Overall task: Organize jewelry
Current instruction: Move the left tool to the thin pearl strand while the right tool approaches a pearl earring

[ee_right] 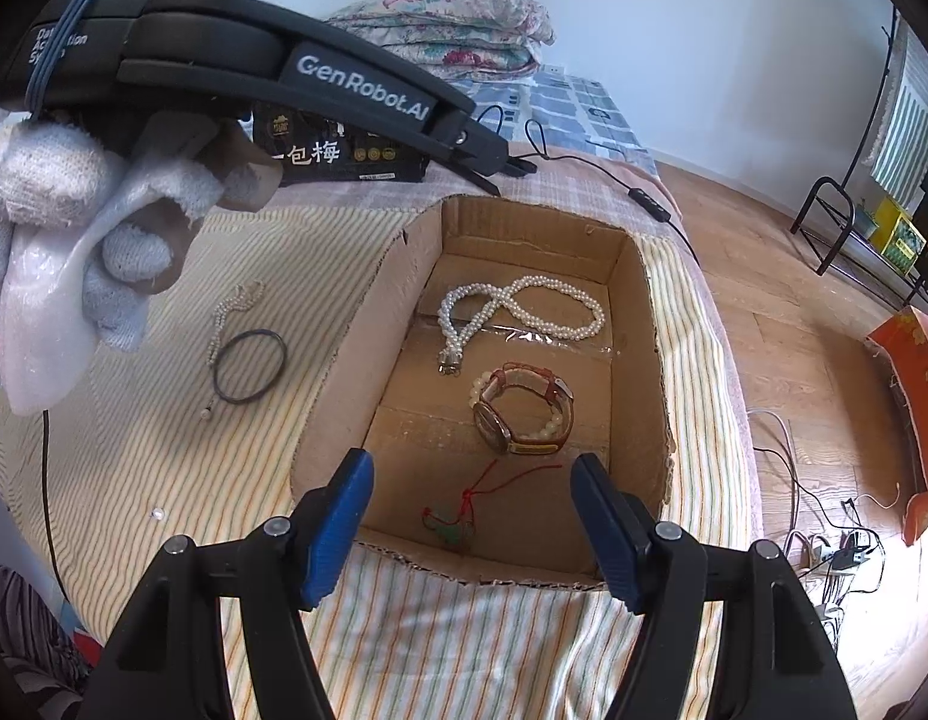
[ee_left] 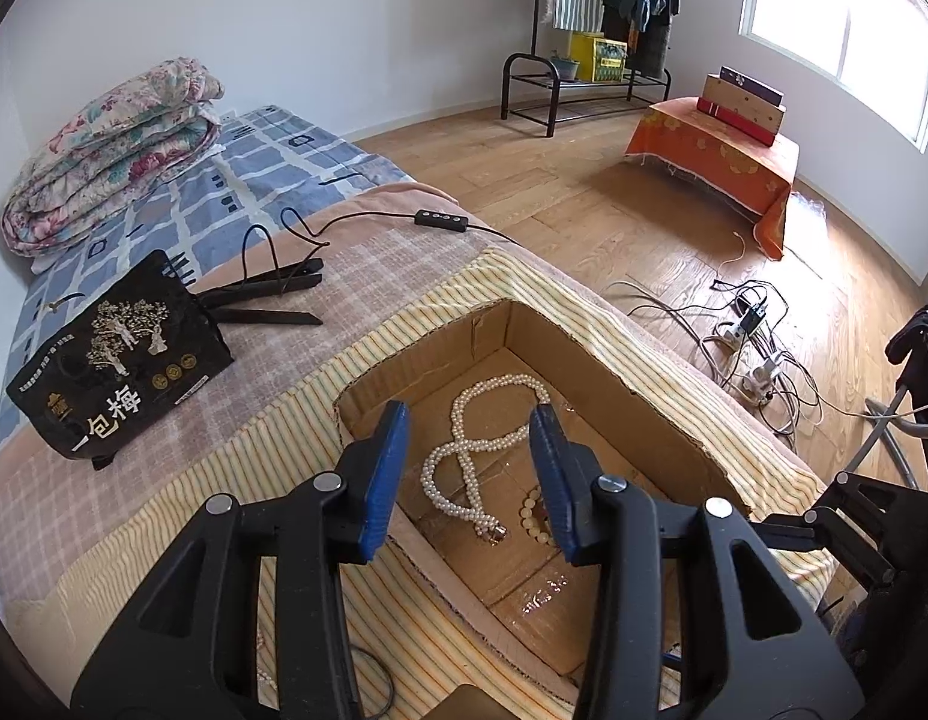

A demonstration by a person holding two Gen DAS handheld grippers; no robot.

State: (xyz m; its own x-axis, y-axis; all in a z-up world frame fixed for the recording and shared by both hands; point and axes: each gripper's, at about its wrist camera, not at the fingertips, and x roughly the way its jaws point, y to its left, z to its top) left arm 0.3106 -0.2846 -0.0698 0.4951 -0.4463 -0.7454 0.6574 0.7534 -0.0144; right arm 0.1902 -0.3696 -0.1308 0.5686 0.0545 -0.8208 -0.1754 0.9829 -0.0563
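An open cardboard box sits sunk in the striped cloth. In it lie a white pearl necklace, a red-strapped watch on a bead bracelet, and a red-cord jade pendant. The necklace and the bracelet also show in the left wrist view. My left gripper is open and empty above the box. My right gripper is open and empty over the box's near end. A thin pearl chain and a dark bangle lie on the cloth left of the box.
A black snack bag and black clips with a cable lie on the bed behind the box. A folded floral quilt is at the far end. Cables and power strips litter the wood floor on the right.
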